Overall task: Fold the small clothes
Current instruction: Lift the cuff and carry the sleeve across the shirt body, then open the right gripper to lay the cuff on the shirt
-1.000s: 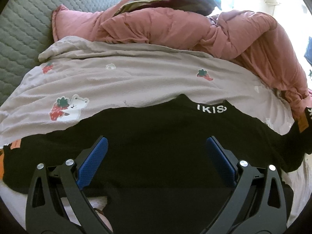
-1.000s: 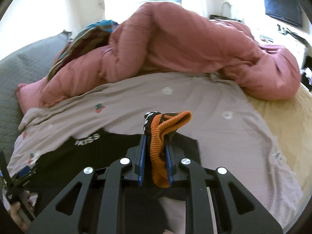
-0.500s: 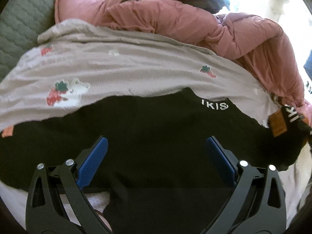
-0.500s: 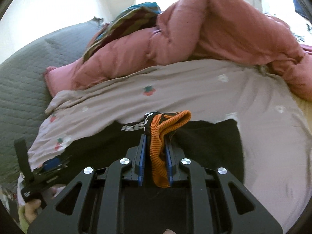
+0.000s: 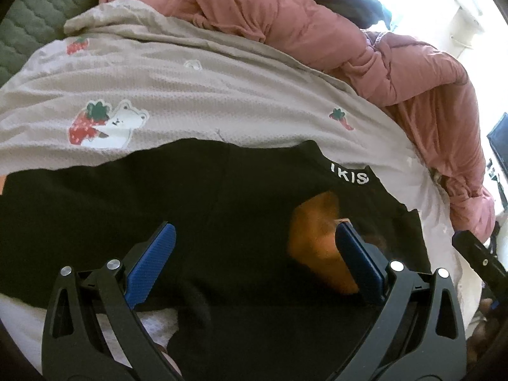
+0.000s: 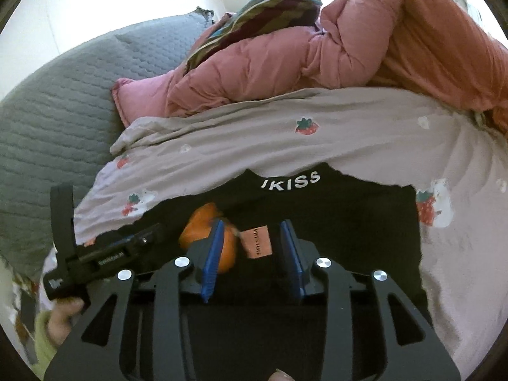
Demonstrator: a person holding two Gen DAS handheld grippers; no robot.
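Note:
A small black top (image 5: 222, 209) with a white "IKISS" collar (image 5: 349, 176) lies flat on the strawberry-print sheet (image 5: 190, 101). Its right sleeve is folded inward, and the orange cuff (image 5: 314, 241) rests on the black body. My left gripper (image 5: 254, 247) is open and empty, low over the top's lower half. My right gripper (image 6: 252, 241) is open over the folded sleeve, the orange cuff (image 6: 206, 231) by its left finger and an orange label (image 6: 255, 241) between the fingers. The top (image 6: 349, 222) also shows there, with my left gripper (image 6: 95, 254) at the left.
A pink duvet (image 5: 317, 38) (image 6: 349, 47) is heaped along the far side of the bed, with a striped cloth (image 6: 270, 6) on top. A grey quilted headboard cushion (image 6: 57, 101) stands at the left. My right gripper's body (image 5: 476, 254) shows at the right edge.
My right gripper carried the orange-cuffed sleeve left over the top's body, laid it down and opened. My left gripper stayed open over the top.

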